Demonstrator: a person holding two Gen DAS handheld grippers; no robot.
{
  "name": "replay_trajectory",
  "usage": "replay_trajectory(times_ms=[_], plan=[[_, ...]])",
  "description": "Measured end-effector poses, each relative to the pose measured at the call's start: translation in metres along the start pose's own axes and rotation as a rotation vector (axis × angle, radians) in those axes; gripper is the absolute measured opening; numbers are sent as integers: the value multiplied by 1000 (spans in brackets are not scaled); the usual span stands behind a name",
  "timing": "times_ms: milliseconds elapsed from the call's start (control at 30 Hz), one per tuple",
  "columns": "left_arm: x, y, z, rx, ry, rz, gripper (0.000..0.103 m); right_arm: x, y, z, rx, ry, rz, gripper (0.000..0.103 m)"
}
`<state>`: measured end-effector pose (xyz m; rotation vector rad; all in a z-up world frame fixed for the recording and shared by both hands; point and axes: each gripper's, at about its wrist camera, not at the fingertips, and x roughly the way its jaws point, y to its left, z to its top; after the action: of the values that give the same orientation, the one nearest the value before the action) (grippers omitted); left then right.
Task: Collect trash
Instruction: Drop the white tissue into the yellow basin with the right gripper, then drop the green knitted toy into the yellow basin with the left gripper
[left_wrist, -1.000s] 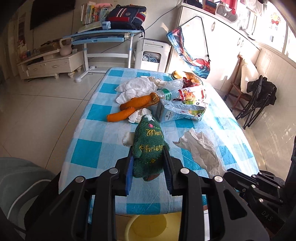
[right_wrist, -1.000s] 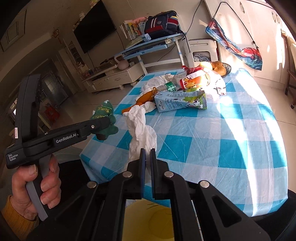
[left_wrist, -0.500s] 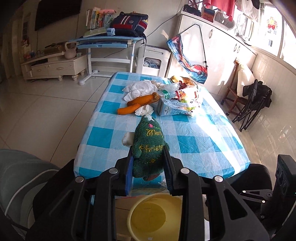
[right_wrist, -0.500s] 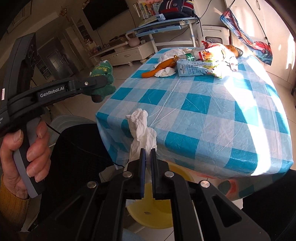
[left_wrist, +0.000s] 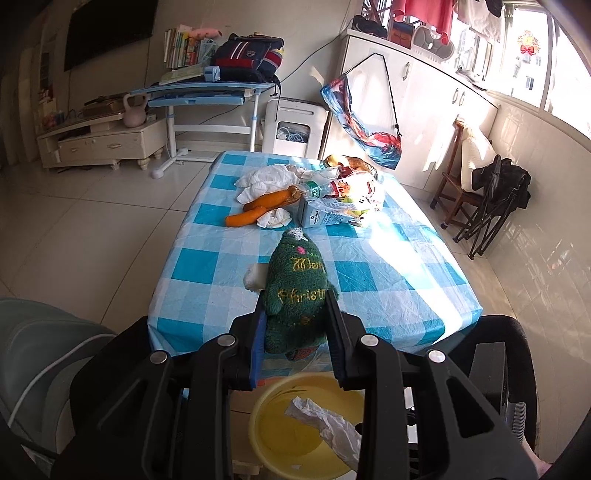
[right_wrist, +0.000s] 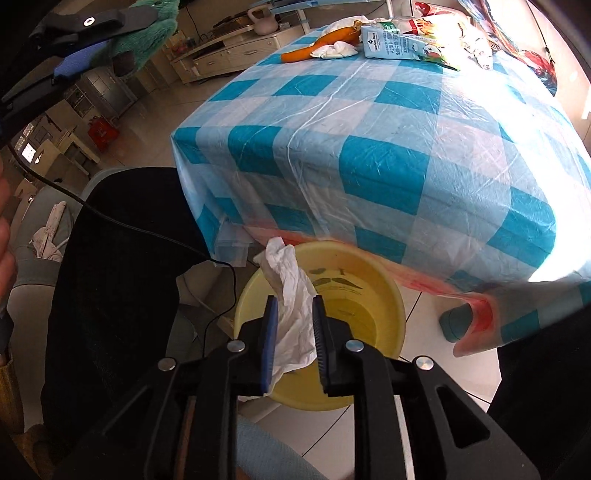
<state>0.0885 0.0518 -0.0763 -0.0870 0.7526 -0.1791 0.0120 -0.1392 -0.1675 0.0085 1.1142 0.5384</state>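
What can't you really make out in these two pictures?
- Left view: the near side of the yellow bin is hidden behind the left gripper.
- Right view: whether the tissue still touches the right gripper's pads; its lower end is behind them.
- Both views: print on the milk carton is too small.

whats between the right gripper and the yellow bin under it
Only the crumpled tissue, between the right gripper's parted fingers above the yellow bin; the right wrist view shows it.
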Motion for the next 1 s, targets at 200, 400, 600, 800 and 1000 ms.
replay_trajectory(times_ms=[200,400,600,800,1000], plan=[[4,-9,-14,22,35,-12,28,-18,-3,5,25,-74,-23,45],[5,-21,-30,55,75,-26,29,-45,-7,9,55,-194,-45,53],[11,-32,-58,93,155,-59,30,-75,-15,9,101,-324,-87,59],[23,-42,-89,132,258,-84,32,-94,-22,8,149,-412,-105,63],[26,-45,-105,173,326,-70,59,-101,-20,9,155,-443,-104,64]])
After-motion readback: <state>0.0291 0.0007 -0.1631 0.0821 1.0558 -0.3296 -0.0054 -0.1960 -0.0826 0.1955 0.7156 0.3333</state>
